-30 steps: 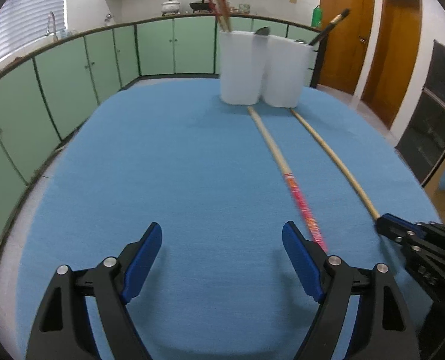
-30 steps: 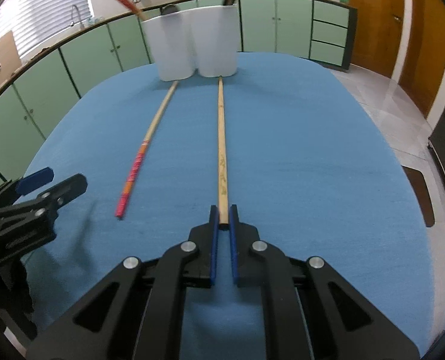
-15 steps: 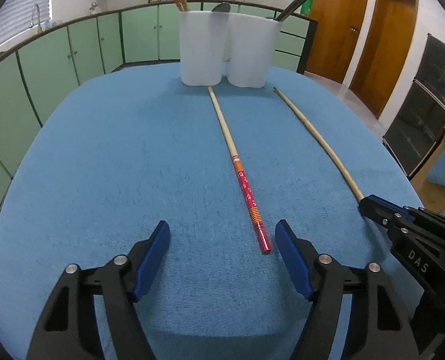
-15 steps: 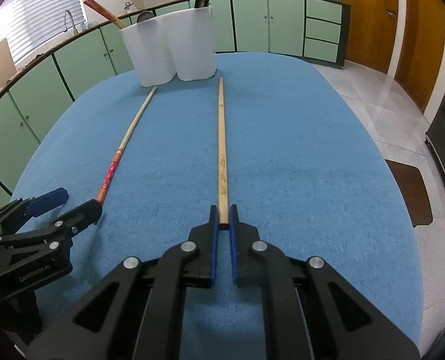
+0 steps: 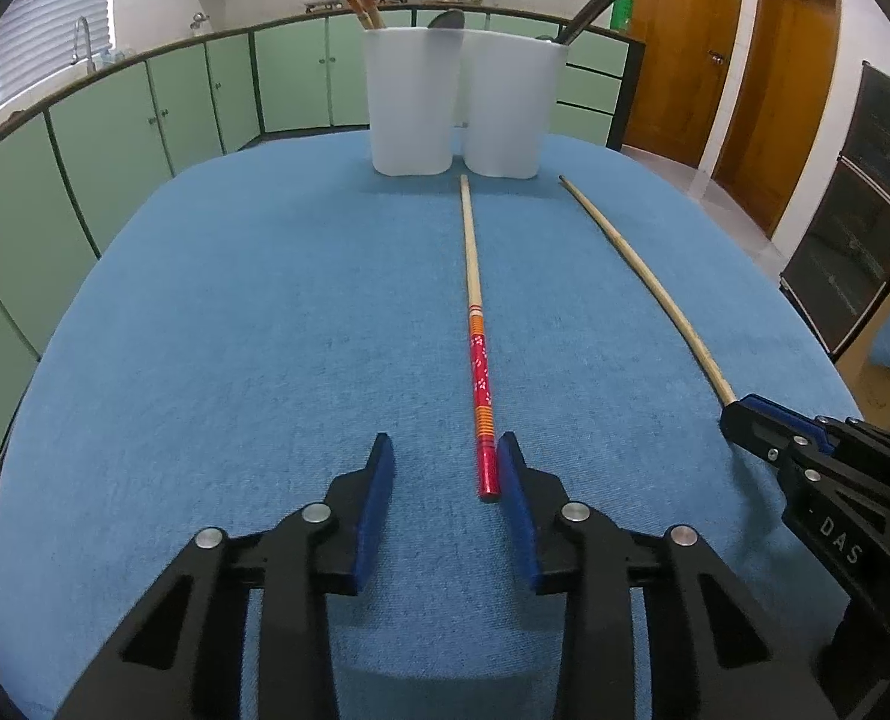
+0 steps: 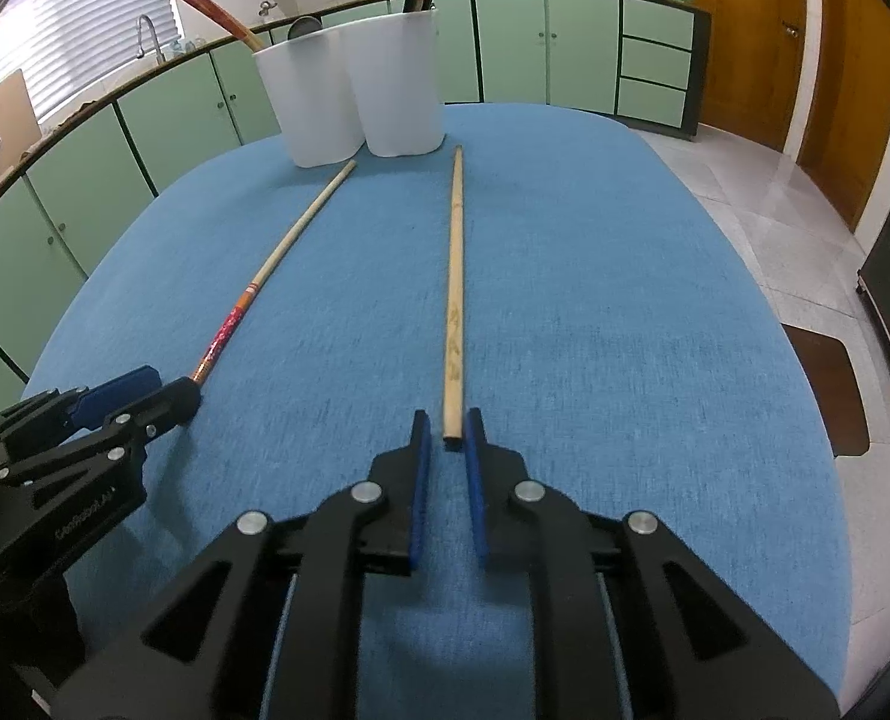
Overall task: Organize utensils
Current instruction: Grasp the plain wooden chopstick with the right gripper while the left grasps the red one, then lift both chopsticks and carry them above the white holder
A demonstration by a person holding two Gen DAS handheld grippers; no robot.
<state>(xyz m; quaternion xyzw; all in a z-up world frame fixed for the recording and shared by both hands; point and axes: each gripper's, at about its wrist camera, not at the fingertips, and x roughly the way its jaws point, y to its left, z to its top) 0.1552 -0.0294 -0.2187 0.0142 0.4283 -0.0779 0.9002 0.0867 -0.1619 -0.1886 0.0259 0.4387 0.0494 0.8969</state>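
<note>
A chopstick with a red patterned end (image 5: pixel 482 384) lies on the blue tablecloth (image 5: pixel 234 330). Its red tip sits between the jaws of my left gripper (image 5: pixel 445 450), close to the right finger. The jaws are closing, and a wide gap remains on the left side. A plain wooden chopstick (image 6: pixel 454 324) lies parallel to it. Its near end is between the jaws of my right gripper (image 6: pixel 448 426), which are opening, with a thin gap on each side. Two white holders (image 5: pixel 411 102) (image 5: pixel 508 108) stand at the far end with chopsticks and utensils in them.
The left gripper (image 6: pixel 144 390) shows at the left of the right wrist view, on the red chopstick's end (image 6: pixel 222 342). The holders (image 6: pixel 309 102) stand beyond both sticks. Green cabinets ring the table, with wooden doors at the far right.
My left gripper slid so that the red chopstick's tip now lies between its jaws, which have narrowed a lot. The right jaws, shut on the plain chopstick before, have parted slightly.
</note>
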